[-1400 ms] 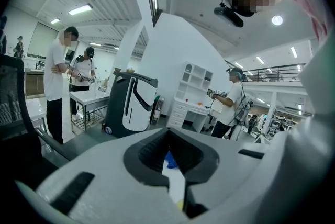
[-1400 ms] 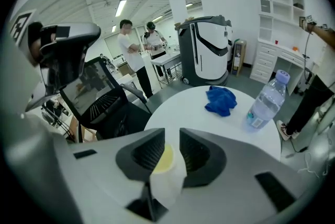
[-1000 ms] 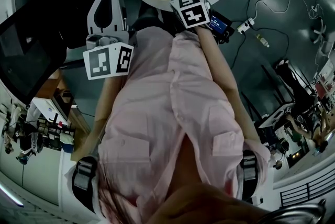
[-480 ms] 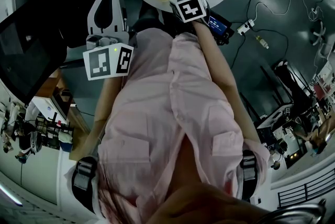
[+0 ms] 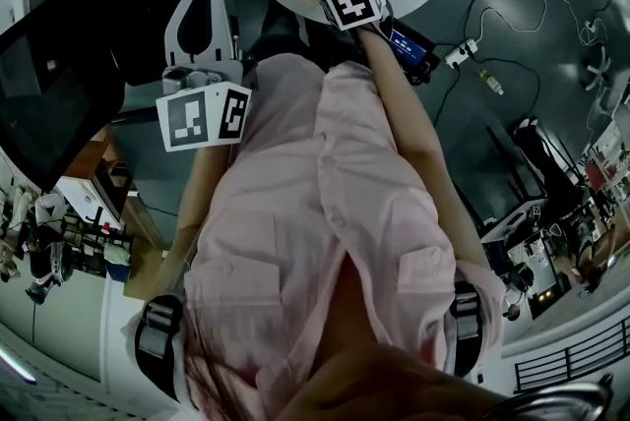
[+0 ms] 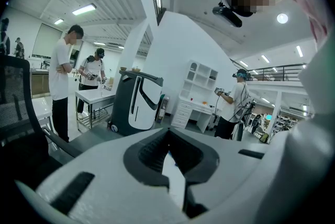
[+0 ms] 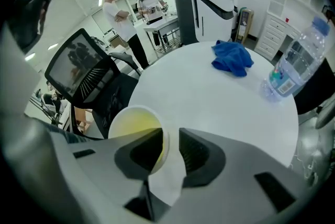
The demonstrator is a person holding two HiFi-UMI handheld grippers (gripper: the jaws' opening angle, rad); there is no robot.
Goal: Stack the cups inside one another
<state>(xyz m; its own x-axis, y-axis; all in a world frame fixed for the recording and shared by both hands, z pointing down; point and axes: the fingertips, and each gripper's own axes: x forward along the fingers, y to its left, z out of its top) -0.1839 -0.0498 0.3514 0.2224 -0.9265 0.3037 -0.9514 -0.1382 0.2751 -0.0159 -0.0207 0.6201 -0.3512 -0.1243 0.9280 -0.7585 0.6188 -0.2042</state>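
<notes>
While the left gripper (image 6: 167, 136) is held closed and empty, the right gripper (image 7: 170, 144) is spread astride the yellow cup (image 7: 131, 124) rim, seemingly to pinch it.

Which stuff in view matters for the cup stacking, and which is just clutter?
Job: yellow cup; right tongs, open astride its rim.
Lying about: blue cloth; water bottle; black mesh chair.

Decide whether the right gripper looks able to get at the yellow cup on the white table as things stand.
Probably yes. The right gripper has its jaws apart astride the rim of the yellow cup; the blue cloth and bottle lie well beyond it.
</notes>
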